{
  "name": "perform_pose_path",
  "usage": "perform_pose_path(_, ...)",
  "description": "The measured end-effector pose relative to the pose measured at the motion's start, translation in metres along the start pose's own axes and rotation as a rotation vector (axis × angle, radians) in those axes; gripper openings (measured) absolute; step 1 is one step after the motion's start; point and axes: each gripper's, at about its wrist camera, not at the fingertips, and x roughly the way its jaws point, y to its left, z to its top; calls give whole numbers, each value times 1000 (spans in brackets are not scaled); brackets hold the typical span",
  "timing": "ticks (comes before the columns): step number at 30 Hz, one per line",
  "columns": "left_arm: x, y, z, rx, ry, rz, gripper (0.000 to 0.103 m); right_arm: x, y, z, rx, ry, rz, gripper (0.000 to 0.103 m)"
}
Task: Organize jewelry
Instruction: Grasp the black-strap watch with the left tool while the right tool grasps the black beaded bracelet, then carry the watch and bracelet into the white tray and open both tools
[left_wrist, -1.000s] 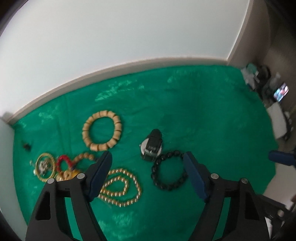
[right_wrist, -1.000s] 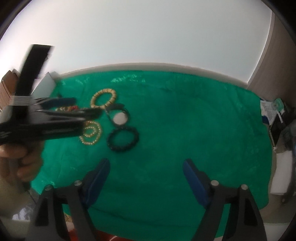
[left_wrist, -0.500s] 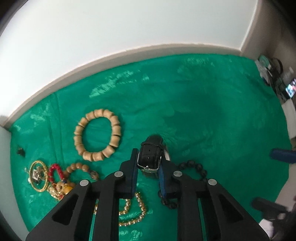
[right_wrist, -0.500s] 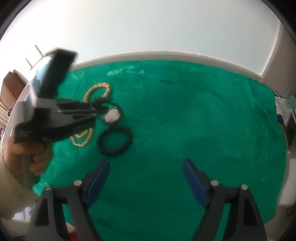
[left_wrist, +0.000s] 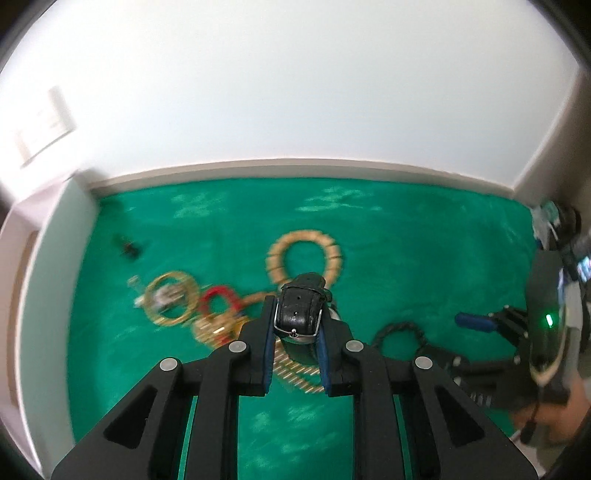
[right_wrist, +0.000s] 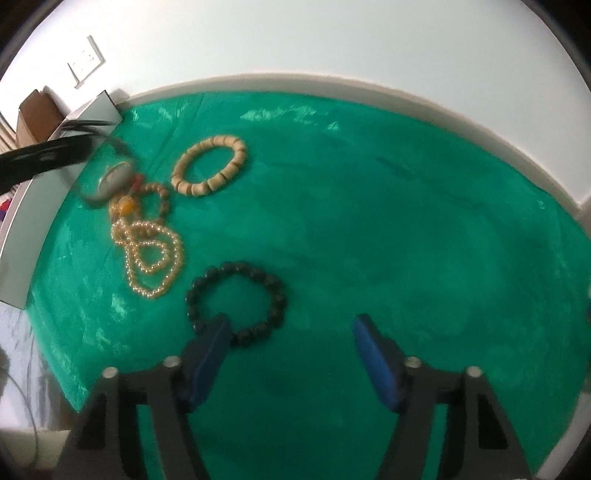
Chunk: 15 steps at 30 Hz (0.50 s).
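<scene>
Green velvet cloth (right_wrist: 369, 206) covers the counter. Left tongs (left_wrist: 295, 332) pinch a black-strapped wristwatch (left_wrist: 300, 312) above the gold bead necklace (right_wrist: 153, 254). Right tongs (right_wrist: 291, 354), closing with nothing between them, overlap the black bead bracelet (right_wrist: 236, 299); a wooden bracelet (right_wrist: 209, 165) lies beyond.
</scene>
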Motion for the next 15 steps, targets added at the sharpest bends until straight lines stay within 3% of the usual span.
perform_pose_path(4,-19,36,-21,-77,14,66,18,15,6,8,-42,33,37,63)
perform_pose_path(7,-27,52,-39,-111,20,104,18,27,15,12,-79,41,3,63)
perform_pose_path(11,-36,70,-65,-170,42,134,18,41,25,16,-152,32,-92,42)
perform_pose_path(13,-41,77,-75,-202,53,144,18,42,29,16,-172,36,-97,28)
perform_pose_path(14,-41,80,-79,-212,57,151,18,42,32,16,-190,42,-108,14)
perform_pose_path(15,-44,83,-82,-220,60,157,18,41,36,15,-206,41,-128,14)
